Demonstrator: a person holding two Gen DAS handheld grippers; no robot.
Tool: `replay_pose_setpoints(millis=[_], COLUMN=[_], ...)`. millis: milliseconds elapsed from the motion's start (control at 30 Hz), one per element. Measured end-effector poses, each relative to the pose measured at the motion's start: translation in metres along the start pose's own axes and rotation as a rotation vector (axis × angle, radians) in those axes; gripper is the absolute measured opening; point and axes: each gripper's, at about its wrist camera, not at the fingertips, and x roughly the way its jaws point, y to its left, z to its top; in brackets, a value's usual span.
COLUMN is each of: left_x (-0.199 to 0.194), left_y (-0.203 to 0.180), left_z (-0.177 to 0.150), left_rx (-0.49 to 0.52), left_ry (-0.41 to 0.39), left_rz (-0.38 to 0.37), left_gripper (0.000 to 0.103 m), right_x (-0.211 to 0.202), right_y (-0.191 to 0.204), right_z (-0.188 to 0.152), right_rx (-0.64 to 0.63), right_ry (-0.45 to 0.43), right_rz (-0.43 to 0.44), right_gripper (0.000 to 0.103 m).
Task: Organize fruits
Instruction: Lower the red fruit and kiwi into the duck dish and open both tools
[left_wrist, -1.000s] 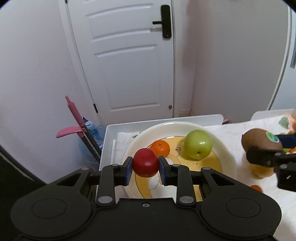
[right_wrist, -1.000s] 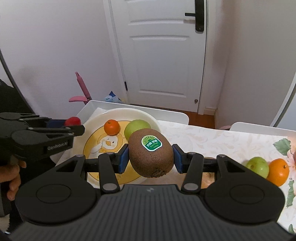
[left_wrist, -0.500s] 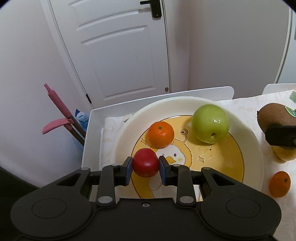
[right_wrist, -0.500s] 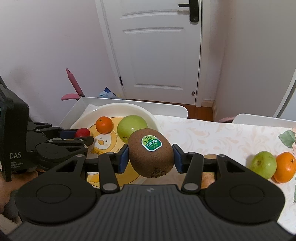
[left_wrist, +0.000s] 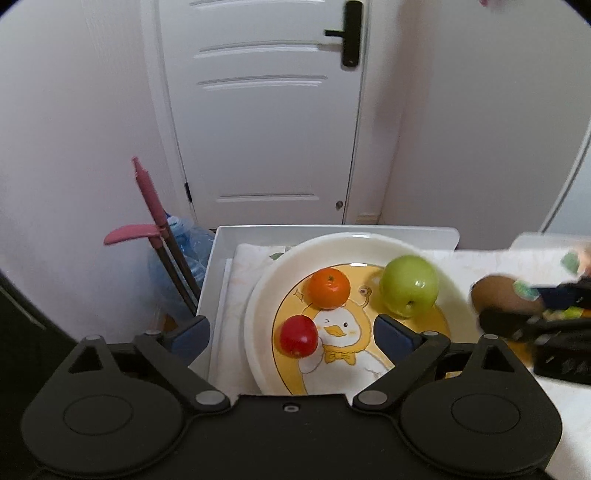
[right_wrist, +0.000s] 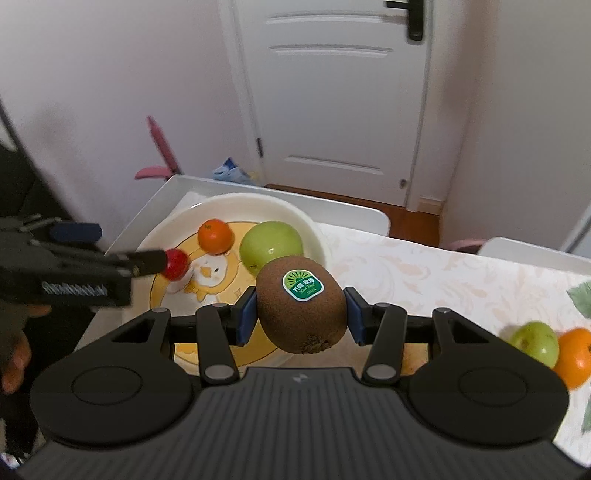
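Note:
A white plate (left_wrist: 258, 295) with a yellow duck picture holds a small red fruit (left_wrist: 298, 336), a tangerine (left_wrist: 328, 288) and a green apple (left_wrist: 410, 286). My left gripper (left_wrist: 291, 332) hangs over the plate's near side and its jaws are opening. The red fruit lies between them, and neither pad touches it. My right gripper (right_wrist: 300, 317) is shut on a brown kiwi (right_wrist: 301, 306) with a green sticker. It holds the kiwi in the air just right of the plate (right_wrist: 258, 201), in front of the green apple (right_wrist: 271, 240).
The plate stands at the left end of a patterned tablecloth (right_wrist: 424, 273) on a white table (left_wrist: 332, 230). A second green apple (right_wrist: 535, 341) and an orange (right_wrist: 576, 356) lie at the right. Pink-handled tools (left_wrist: 147, 192) and a water bottle (left_wrist: 184, 243) stand beyond the table's left edge.
The left jaws have spread wide and let go of the red fruit, which now rests on the plate. The right gripper has carried the kiwi closer to the plate.

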Motion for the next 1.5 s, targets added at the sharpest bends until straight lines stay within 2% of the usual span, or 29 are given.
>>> replay_pose_setpoints(millis=[133,400,633,700,733,767,833,933,1100,1500], left_x=[-0.011,-0.015,-0.015,-0.016,-0.017,-0.018,-0.020,-0.022,-0.031,-0.075], left_y=[0.000,0.002,0.008,0.009,0.010,0.011,0.012,0.013,0.009,-0.009], left_z=[0.000,-0.005,-0.011,-0.011,-0.011,-0.011,-0.010,-0.009,-0.009,-0.011], left_rx=[-0.010,-0.022,-0.052,-0.057,-0.060,-0.066,-0.083,-0.094,-0.080,-0.054], left_ry=[-0.012,-0.012,-0.012,-0.013,-0.014,-0.015,-0.016,-0.016,-0.028,-0.090], left_rz=[0.022,0.055,0.061,0.063,0.063,0.061,0.066,0.071,0.073,0.039], left_gripper=[0.101,0.101,0.102,0.102,0.102,0.102,0.102,0.102,0.102,0.102], right_x=[0.009,0.035,0.052,0.049,0.047,0.045,0.038,0.033,0.016,-0.054], right_y=[0.006,0.027,0.032,0.033,0.034,0.035,0.035,0.035,0.033,0.024], right_z=[0.000,-0.004,-0.004,-0.004,-0.003,-0.003,-0.003,-0.005,-0.005,-0.009], right_rx=[-0.068,-0.193,-0.223,-0.227,-0.234,-0.240,-0.248,-0.250,-0.230,-0.140], right_ry=[0.029,0.058,0.066,0.048,0.039,0.031,0.007,0.016,-0.010,-0.084], right_rz=[0.014,0.065,0.083,0.082,0.080,0.075,0.065,0.054,0.052,0.032], right_gripper=[0.064,0.064,0.065,0.076,0.093,0.103,0.103,0.103,0.103,0.103])
